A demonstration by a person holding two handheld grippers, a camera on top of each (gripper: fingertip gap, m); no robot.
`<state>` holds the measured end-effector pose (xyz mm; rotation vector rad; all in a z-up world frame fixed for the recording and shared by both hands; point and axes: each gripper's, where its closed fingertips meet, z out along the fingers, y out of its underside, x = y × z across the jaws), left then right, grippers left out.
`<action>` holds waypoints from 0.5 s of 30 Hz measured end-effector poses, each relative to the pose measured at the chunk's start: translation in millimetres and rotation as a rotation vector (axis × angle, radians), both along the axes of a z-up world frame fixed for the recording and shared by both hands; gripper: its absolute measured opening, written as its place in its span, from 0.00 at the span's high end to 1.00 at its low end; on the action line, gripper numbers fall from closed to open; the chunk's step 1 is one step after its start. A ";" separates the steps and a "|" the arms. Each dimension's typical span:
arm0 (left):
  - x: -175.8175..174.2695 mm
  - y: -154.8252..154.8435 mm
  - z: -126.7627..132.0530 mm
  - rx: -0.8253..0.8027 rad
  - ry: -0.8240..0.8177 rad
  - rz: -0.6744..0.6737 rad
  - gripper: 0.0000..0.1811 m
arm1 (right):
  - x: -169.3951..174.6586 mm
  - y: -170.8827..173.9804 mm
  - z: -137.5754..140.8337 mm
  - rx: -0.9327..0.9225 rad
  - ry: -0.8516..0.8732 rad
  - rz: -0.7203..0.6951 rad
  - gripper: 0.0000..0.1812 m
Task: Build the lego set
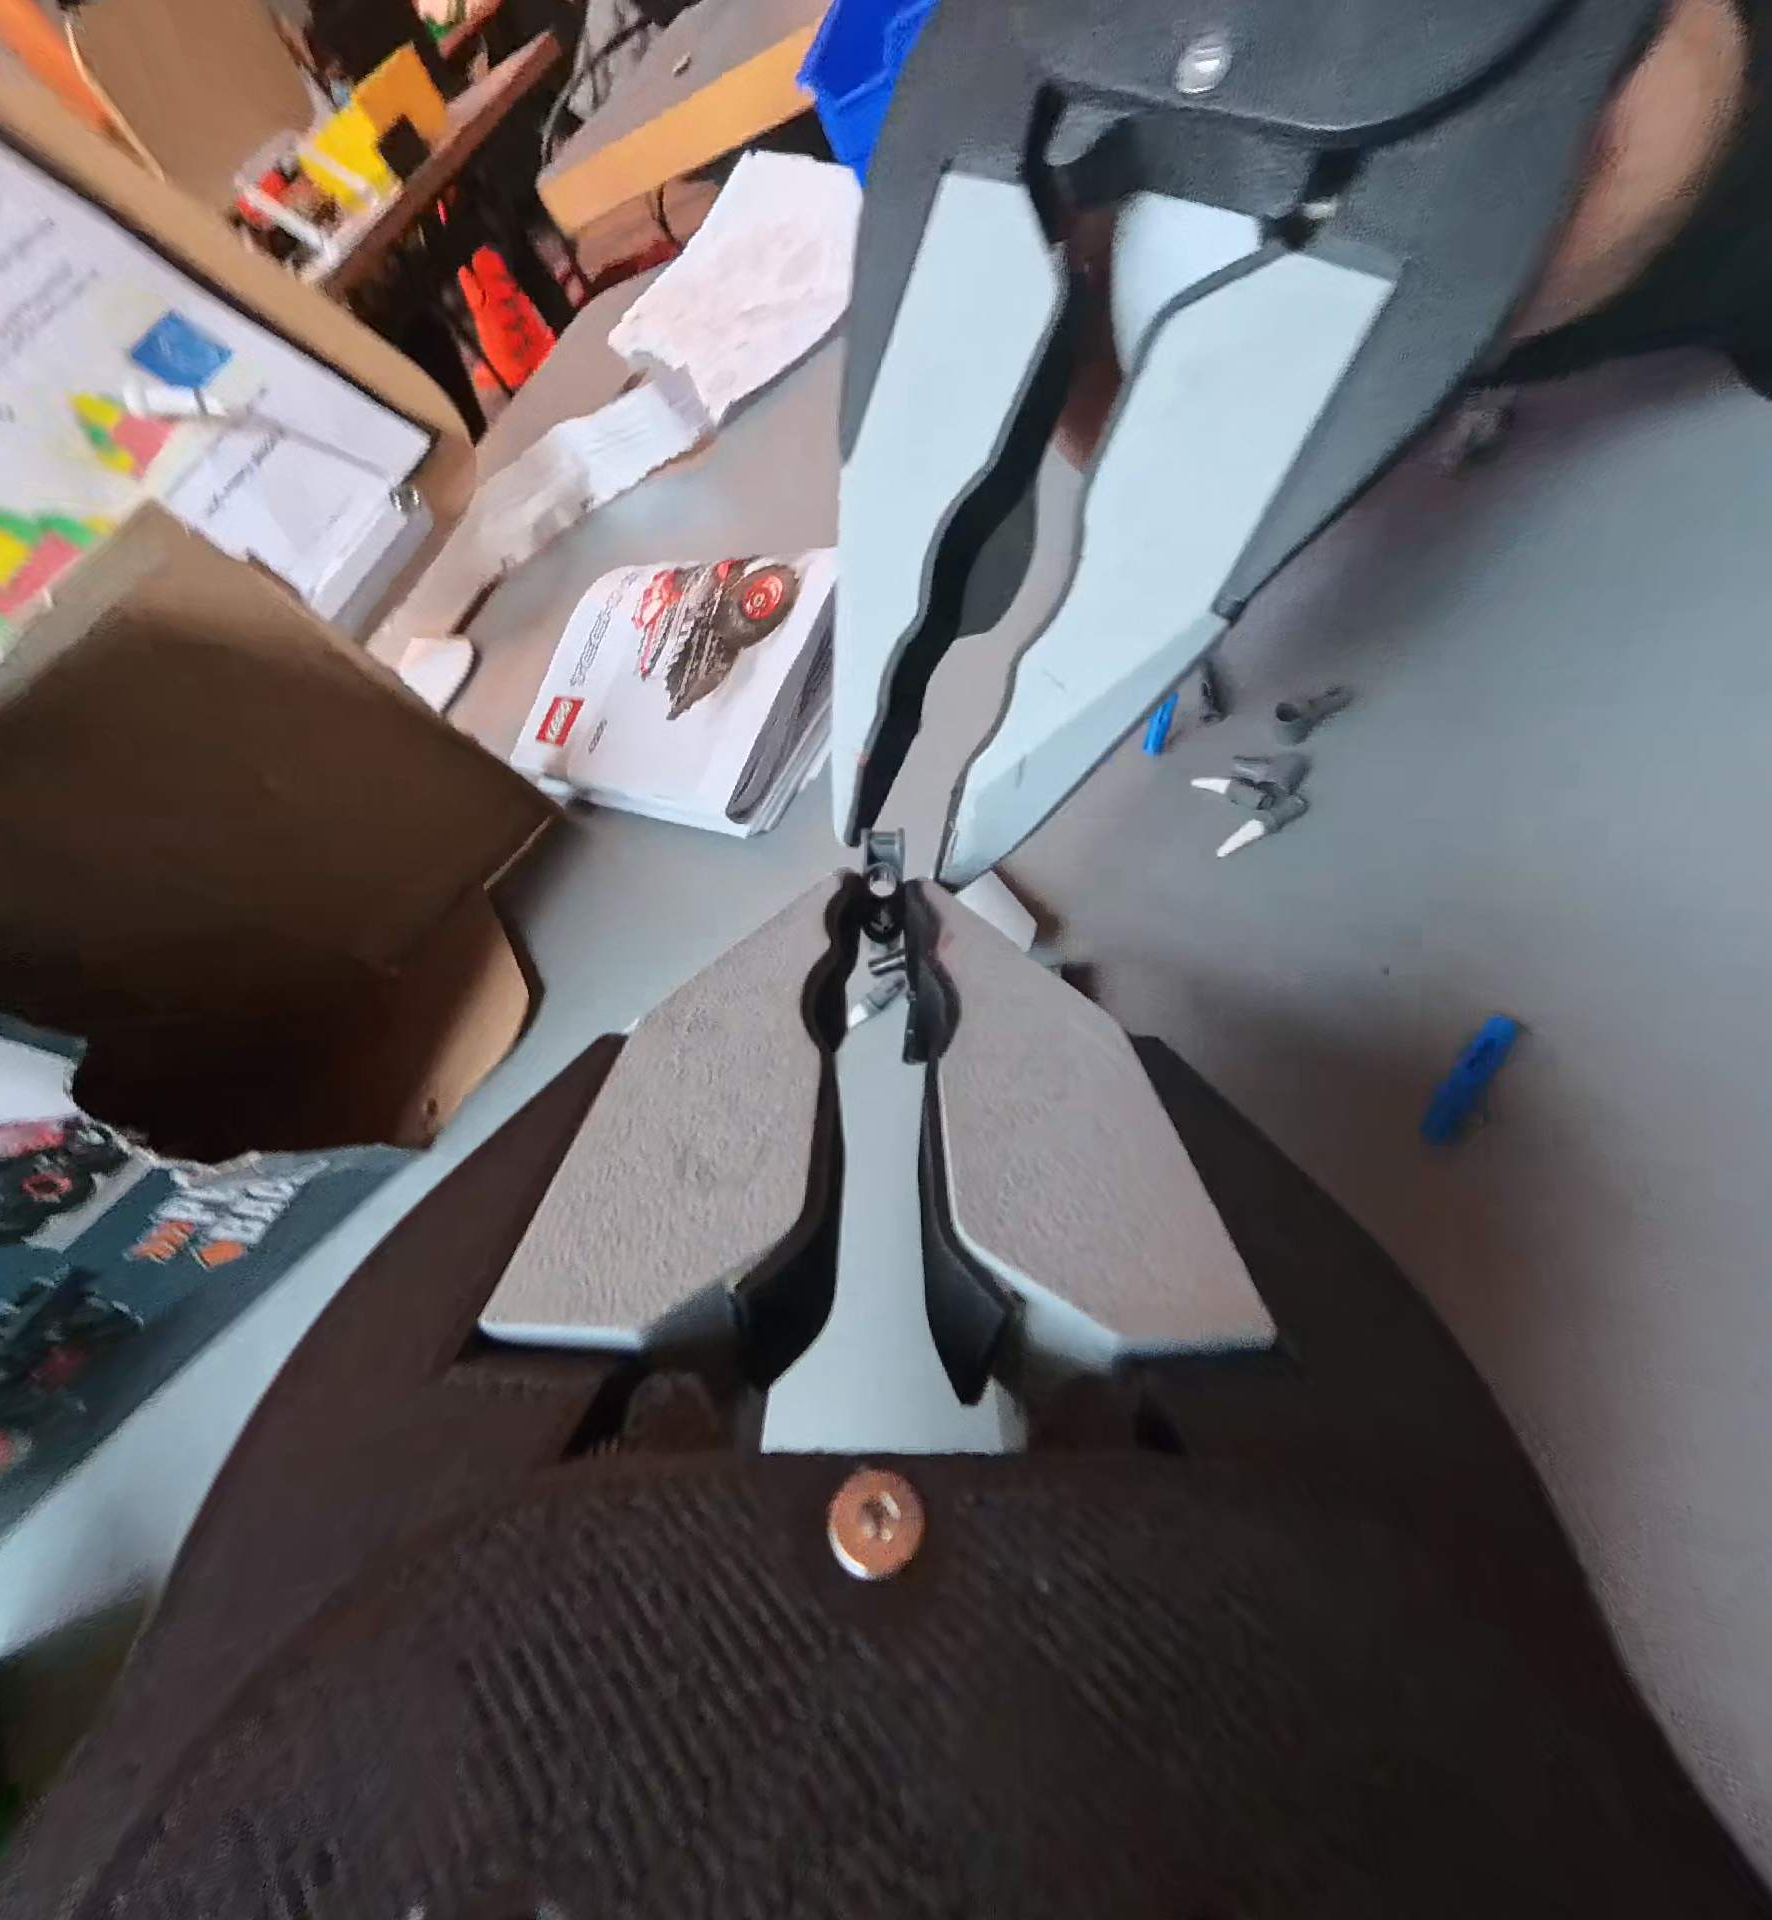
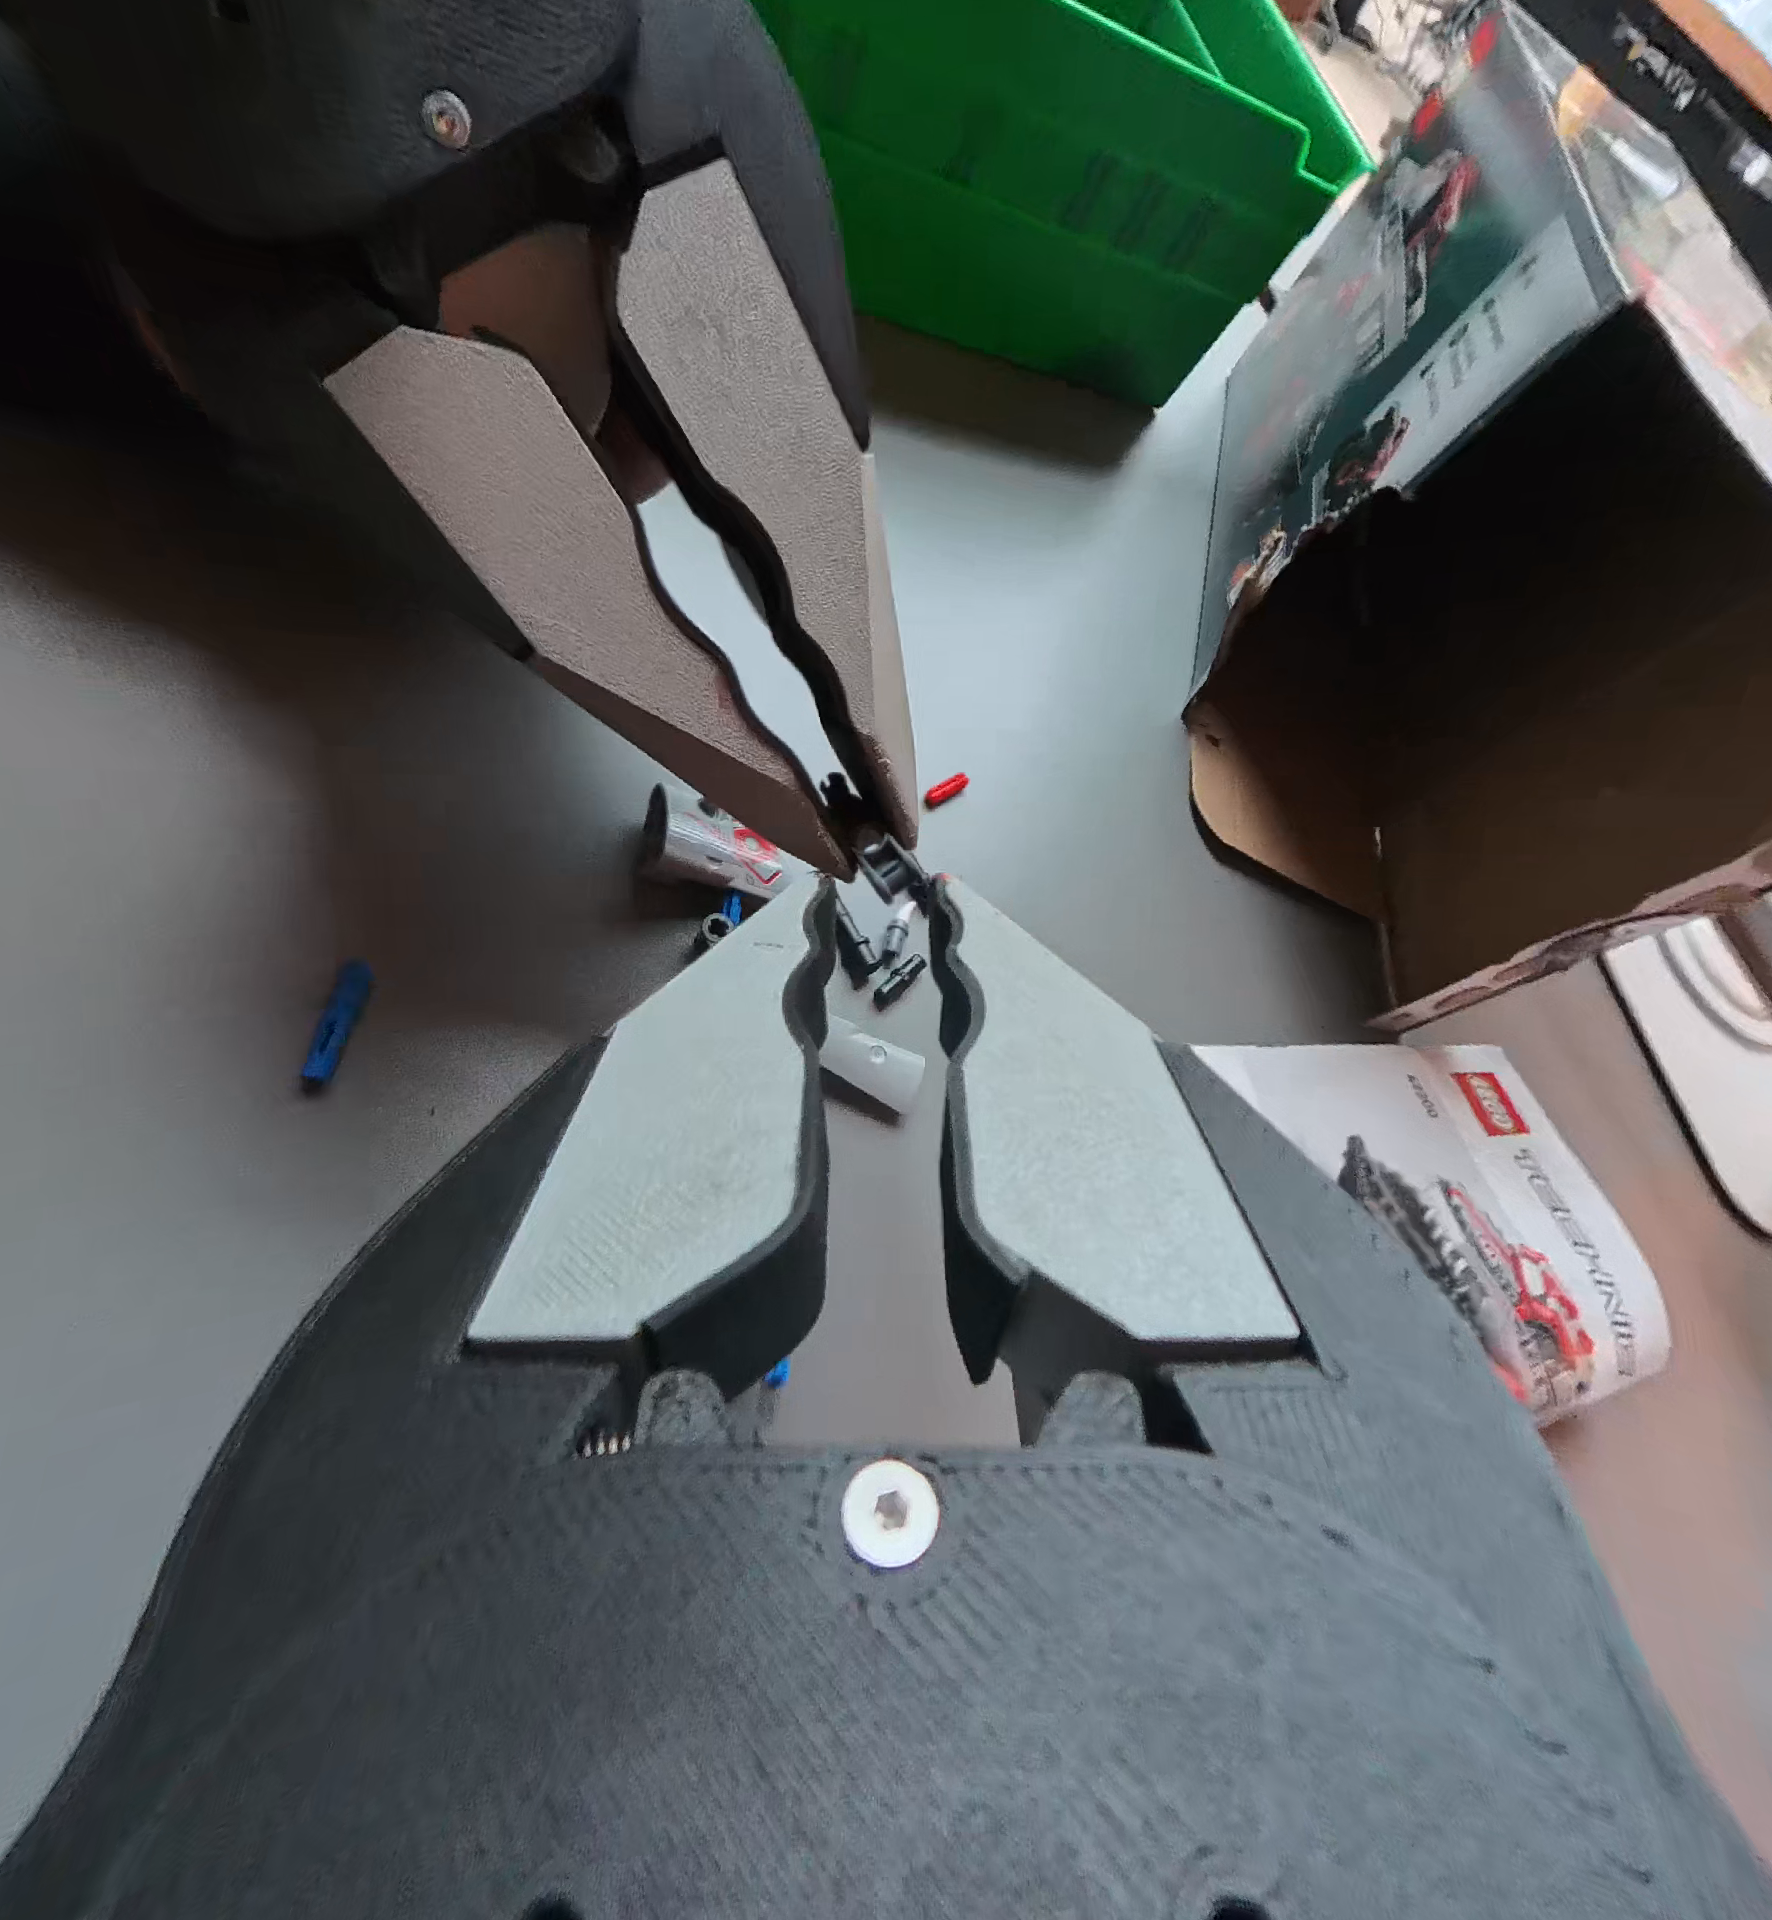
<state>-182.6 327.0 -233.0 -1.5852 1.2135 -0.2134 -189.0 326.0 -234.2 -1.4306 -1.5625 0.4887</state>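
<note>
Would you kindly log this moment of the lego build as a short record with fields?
left hand-held gripper: shut on a small dark lego piece
right hand-held gripper: open, tips at the same piece
loose parts on table: blue pin, red pin, white tube, black pins
instruction booklet: lying closed on the grey table
set box: torn open, on its side
green bins: behind the work area

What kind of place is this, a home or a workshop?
Probably a workshop or lab, not a home: a grey worktable with an instruction booklet, green storage bins beside it, and cluttered tables and an orange cone behind.
</note>
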 end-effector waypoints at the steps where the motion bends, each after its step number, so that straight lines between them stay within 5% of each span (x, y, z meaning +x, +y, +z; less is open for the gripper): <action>1: 0.5 -2.4 2.0 0.045 0.022 -0.022 0.97 | -0.4 -1.6 0.2 0.028 -0.005 0.011 0.93; 7: 0.2 -13.3 5.4 0.140 0.076 -0.087 0.97 | -0.4 -8.1 2.3 0.146 -0.029 0.056 0.97; 15: -2.1 -19.1 32.7 0.038 -0.178 -0.124 0.96 | 0.1 -14.2 24.9 -0.248 0.183 0.084 1.00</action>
